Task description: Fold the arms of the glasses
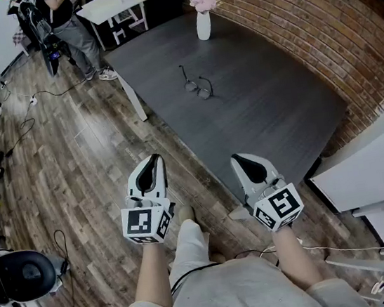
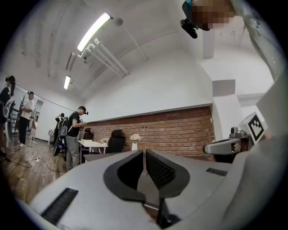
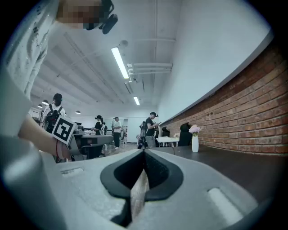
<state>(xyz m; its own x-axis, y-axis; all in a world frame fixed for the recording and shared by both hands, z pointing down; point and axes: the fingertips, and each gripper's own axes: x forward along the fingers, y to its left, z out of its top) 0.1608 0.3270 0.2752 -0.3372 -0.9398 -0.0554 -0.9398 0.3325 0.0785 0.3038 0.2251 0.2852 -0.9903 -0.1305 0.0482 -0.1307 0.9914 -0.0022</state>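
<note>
1. Brick wall (image 1: 279, 16) backs the dark surface (image 1: 278, 109). In the head view the glasses (image 1: 197, 87) lie on it with arms unfolded, well ahead of the left claw (image 1: 153, 159) and the right claw (image 1: 239, 157). A white vase (image 1: 203, 21) stands farther beyond.
2. Left gripper view: the left claw's tips meet, with nothing between them.
3. Right gripper view: the right claw is closed and empty, with the vase ahead to its right.

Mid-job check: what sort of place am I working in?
Likely a shared office or lab workspace: brick wall, wood-plank floor, a person standing by a white desk, and a dark table holding glasses and a vase.
</note>
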